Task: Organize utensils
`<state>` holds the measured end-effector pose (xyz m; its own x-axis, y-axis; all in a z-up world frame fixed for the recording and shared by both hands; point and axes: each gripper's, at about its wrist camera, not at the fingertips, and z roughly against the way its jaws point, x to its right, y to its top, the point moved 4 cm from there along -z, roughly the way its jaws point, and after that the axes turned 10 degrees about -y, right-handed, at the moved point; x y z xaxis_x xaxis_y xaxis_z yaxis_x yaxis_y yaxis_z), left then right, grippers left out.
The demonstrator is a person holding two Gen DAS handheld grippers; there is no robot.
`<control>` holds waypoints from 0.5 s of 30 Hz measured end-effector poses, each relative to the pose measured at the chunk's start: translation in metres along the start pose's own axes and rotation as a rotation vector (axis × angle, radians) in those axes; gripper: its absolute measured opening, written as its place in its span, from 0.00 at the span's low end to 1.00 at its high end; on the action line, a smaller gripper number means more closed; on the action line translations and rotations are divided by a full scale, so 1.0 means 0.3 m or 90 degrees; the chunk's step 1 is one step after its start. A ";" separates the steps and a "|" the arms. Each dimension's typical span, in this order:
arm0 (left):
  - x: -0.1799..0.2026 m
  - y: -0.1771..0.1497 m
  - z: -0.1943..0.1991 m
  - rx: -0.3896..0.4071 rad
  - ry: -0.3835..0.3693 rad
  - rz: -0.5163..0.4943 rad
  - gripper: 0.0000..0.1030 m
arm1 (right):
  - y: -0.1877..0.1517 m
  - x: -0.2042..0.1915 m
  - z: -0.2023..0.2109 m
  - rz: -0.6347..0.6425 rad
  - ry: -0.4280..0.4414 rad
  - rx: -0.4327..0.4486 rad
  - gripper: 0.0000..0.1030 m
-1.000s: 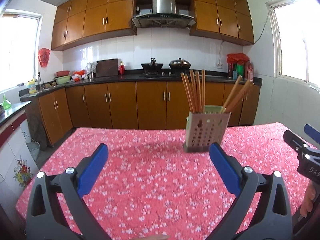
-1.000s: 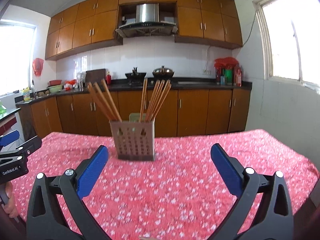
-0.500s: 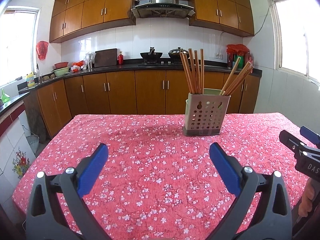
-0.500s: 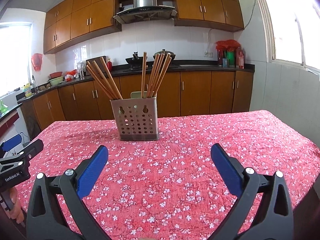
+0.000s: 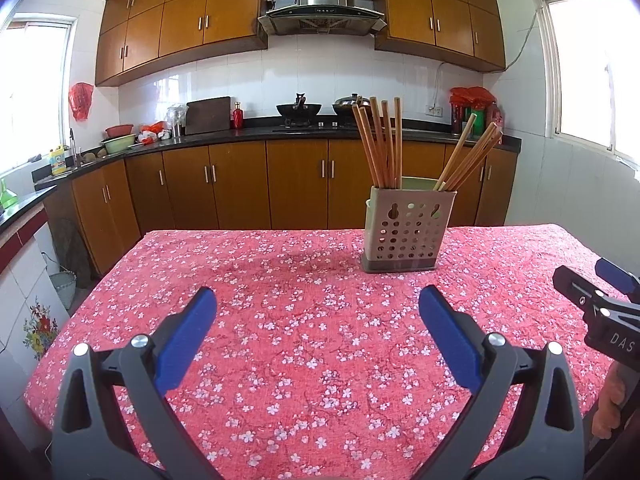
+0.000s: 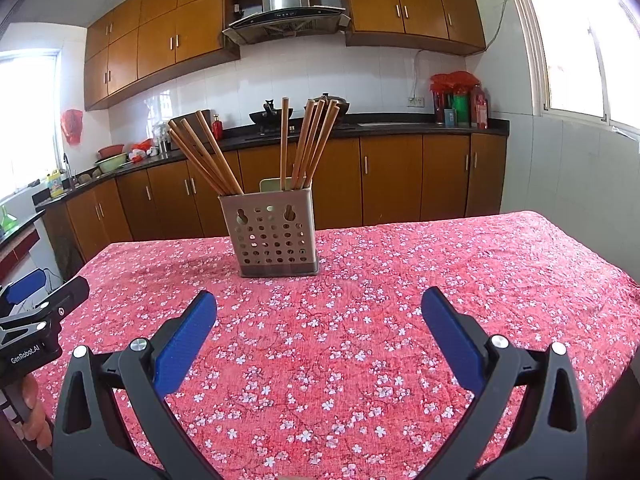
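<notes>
Since the earlier frames both cameras have pitched downward: the holder (image 5: 408,230) sat higher and nearer a second ago and now stands further off, with more tablecloth (image 5: 304,344) showing in front of it. We note no change in the holder's contents or position on the table.

We find the left tongs (image 5: 318,308) spread wide, blue pads (image 5: 186,338) well apart and nothing between them, held above the cloth. The right tongs (image 6: 319,310) are likewise wide open and empty. Each tool shows at the edge of the other's view, with part of a hand (image 5: 608,404) on its grip.

The holder, a perforated beige box on a dark base, stands upright on the red floral cloth toward the far side of the table, well apart from both tongs. From the left view it lies ahead and to the right; from the right view, ahead and slightly left. Chopsticks (image 6: 308,142) stand in it in two clusters, one at each end, their tips fanning outward above the rim. A pale green inner wall shows behind them.

Behind the table we record brown cabinets (image 5: 240,184), a dark counter and a hood (image 5: 322,8).
</notes>
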<state>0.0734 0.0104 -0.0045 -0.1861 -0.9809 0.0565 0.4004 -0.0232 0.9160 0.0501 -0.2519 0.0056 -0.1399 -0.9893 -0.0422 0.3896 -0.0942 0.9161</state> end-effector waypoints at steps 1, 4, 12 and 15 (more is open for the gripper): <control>0.000 0.001 0.000 0.000 0.000 0.000 0.96 | 0.002 0.002 -0.002 0.000 0.001 0.000 0.98; 0.000 0.001 -0.002 -0.002 0.000 0.001 0.96 | 0.002 0.004 -0.002 -0.001 0.001 0.000 0.98; -0.006 0.001 -0.002 -0.004 -0.001 0.003 0.96 | 0.004 0.003 -0.002 -0.001 0.001 -0.001 0.98; -0.007 0.000 -0.003 -0.005 -0.001 0.004 0.96 | 0.002 0.003 -0.003 -0.001 -0.001 -0.001 0.98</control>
<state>0.0746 0.0122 -0.0048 -0.1854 -0.9807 0.0628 0.4083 -0.0188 0.9126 0.0510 -0.2530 0.0058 -0.1415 -0.9890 -0.0430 0.3903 -0.0956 0.9157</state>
